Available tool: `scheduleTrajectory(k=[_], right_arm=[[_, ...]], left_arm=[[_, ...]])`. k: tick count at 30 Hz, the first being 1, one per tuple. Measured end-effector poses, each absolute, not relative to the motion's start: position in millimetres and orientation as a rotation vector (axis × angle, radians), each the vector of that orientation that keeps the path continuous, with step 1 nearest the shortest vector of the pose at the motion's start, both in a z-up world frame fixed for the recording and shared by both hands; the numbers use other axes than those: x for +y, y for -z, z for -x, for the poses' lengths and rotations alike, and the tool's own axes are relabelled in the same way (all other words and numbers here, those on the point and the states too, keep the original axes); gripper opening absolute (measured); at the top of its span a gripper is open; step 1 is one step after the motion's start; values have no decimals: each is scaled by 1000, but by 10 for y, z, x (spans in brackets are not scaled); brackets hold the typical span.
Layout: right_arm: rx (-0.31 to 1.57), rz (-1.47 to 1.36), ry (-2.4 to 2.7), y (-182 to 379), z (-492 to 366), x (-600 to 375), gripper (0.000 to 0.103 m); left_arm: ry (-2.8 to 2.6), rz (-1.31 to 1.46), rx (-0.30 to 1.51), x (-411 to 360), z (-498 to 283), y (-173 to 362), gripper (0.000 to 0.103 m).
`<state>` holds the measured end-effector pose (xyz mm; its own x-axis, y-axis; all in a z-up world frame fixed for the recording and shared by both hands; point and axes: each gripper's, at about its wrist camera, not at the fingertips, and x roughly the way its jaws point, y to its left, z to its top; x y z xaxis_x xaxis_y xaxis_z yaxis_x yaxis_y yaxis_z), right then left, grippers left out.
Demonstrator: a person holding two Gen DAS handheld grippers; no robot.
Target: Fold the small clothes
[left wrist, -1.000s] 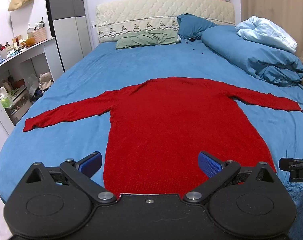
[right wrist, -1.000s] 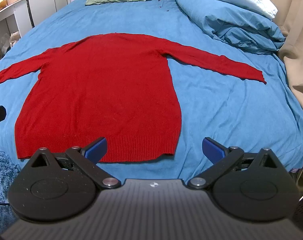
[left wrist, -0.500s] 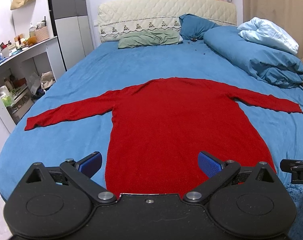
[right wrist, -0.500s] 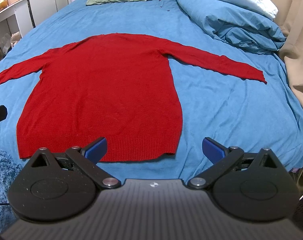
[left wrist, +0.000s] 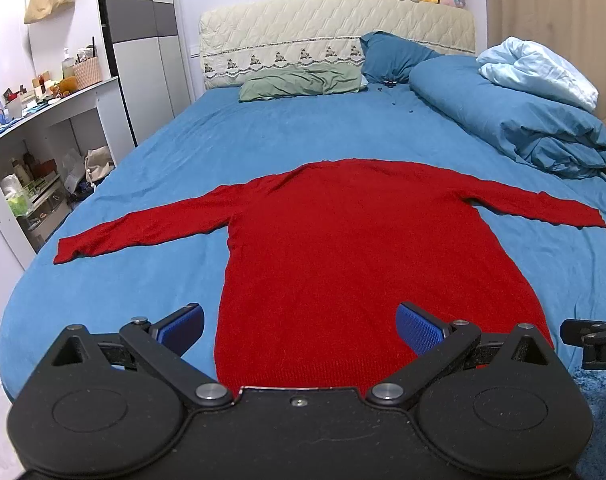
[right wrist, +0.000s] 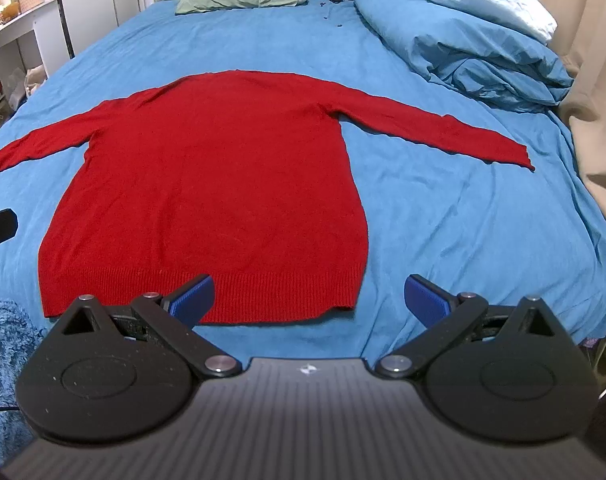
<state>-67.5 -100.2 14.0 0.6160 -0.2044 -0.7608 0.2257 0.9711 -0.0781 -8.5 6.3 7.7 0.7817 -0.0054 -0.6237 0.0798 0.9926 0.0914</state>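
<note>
One red sweater (left wrist: 355, 248) is laid flat on the blue bed sheet (left wrist: 207, 136), both sleeves out wide and the hem toward the cameras. The left gripper (left wrist: 299, 324) and right gripper (right wrist: 308, 295) hover over that hem edge, both spread wide and holding nothing. A bunched blue duvet (right wrist: 463, 44) sits off to the right.

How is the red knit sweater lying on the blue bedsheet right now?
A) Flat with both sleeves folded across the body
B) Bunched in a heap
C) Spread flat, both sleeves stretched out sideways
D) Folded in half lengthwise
C: the red knit sweater lies flat on the blue bedsheet, a sleeve reaching out to each side, no fold made.
</note>
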Motion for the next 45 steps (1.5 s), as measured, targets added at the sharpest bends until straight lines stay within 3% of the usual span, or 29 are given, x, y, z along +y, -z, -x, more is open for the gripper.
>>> scheduleTrajectory(k=[45], right_arm=[[876,-39,241,-170,609,-953,103]], left_arm=[[66,-90,679,132,37,-116,103]])
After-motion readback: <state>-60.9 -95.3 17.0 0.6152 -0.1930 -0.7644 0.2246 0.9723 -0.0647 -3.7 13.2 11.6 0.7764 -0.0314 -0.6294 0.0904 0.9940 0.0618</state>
